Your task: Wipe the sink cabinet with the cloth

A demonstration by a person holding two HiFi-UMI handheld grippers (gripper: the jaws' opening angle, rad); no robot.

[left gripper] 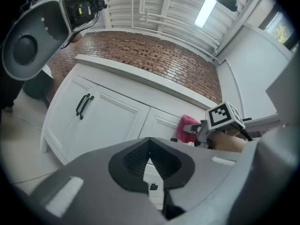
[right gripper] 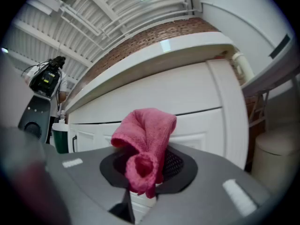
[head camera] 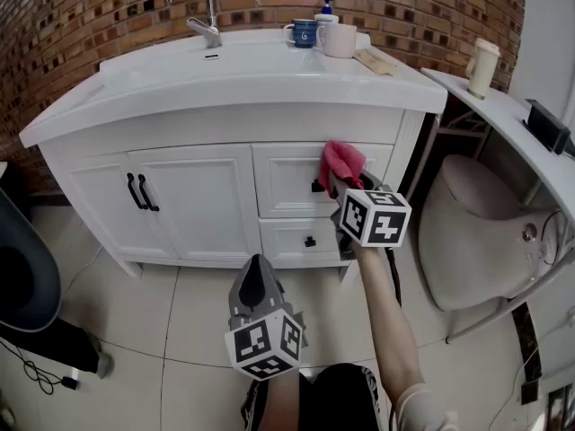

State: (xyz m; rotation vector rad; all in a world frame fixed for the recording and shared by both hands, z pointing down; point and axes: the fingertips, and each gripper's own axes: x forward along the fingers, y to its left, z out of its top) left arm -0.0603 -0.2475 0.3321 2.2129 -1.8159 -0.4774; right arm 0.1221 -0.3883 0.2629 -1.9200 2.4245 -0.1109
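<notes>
1. Left gripper [head camera: 257,272] is nearest, at 6 o'clock in head view. Jaws together, nothing between them, over the floor tiles [head camera: 171,317].
2. Right gripper [head camera: 340,185] is at 1 o'clock from it, jaws clamped on the pink cloth [head camera: 342,161].
3. Cloth is bunched at the upper drawer [head camera: 287,182] of the white sink cabinet [head camera: 193,200].
4. Faucet [head camera: 202,12] at 11 o'clock, blue mug [head camera: 303,32] at 12.

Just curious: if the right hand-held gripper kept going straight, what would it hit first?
Probably the upper drawer front, with the pink cloth leading the right hand-held gripper; it may already touch.
</notes>
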